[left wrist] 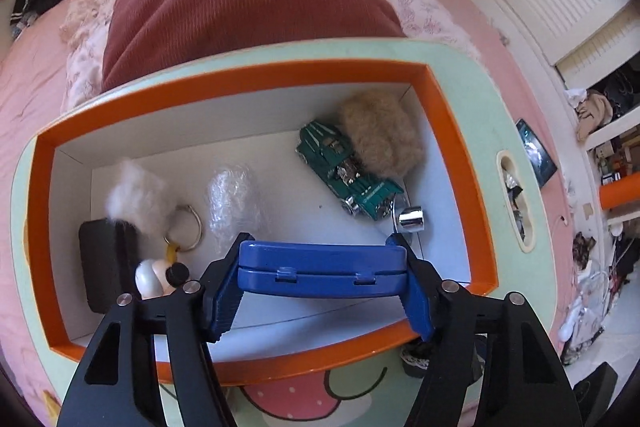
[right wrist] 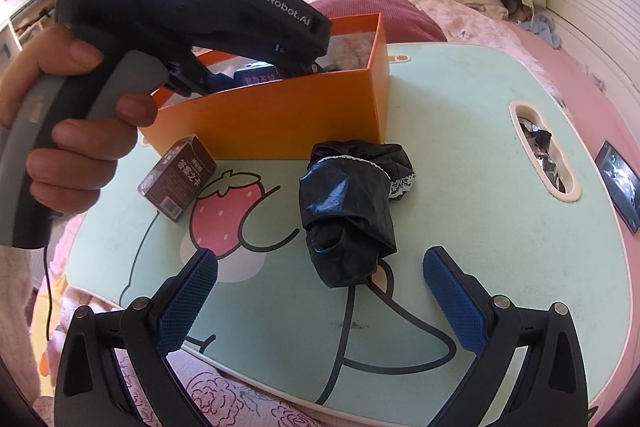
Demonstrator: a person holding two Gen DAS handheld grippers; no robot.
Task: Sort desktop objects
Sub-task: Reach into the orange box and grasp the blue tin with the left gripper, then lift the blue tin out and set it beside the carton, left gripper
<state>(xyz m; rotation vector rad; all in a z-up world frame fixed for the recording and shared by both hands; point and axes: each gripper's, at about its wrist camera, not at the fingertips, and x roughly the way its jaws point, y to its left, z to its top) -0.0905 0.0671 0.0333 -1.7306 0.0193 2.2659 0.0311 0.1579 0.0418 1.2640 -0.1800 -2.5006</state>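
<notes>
Currently, the left gripper (left wrist: 322, 269) points steeply down into the open orange cardboard box (left wrist: 460, 131), with a flat blue hinged case (left wrist: 320, 269) between its blue ribbed pads (left wrist: 218, 301). Both pads touch the short ends of the case, so the jaws are clamped on it at a medium spread. The case hangs above the white box floor, near the front wall.

Inside the box lie a green toy car (left wrist: 348, 175), a tan fluffy pouch (left wrist: 382, 137) touching the car, a clear bubble-wrap bundle (left wrist: 232, 201), a white fluffy keyring charm (left wrist: 138, 193), a black rectangular block (left wrist: 106, 263) and a small chrome cylinder (left wrist: 412, 219).

The right gripper (right wrist: 320, 301) hangs above the mint-green lap desk with a strawberry print (right wrist: 480, 155), jaws wide apart and holding nothing. A crumpled black plastic bag with lace trim (right wrist: 348, 211) lies on the desk just ahead of its fingers. A small brown printed carton (right wrist: 178, 177) rests tilted beside the orange box. In the right wrist view, a person's hand (right wrist: 68, 131) grips the handle of the left gripper over the box.
</notes>
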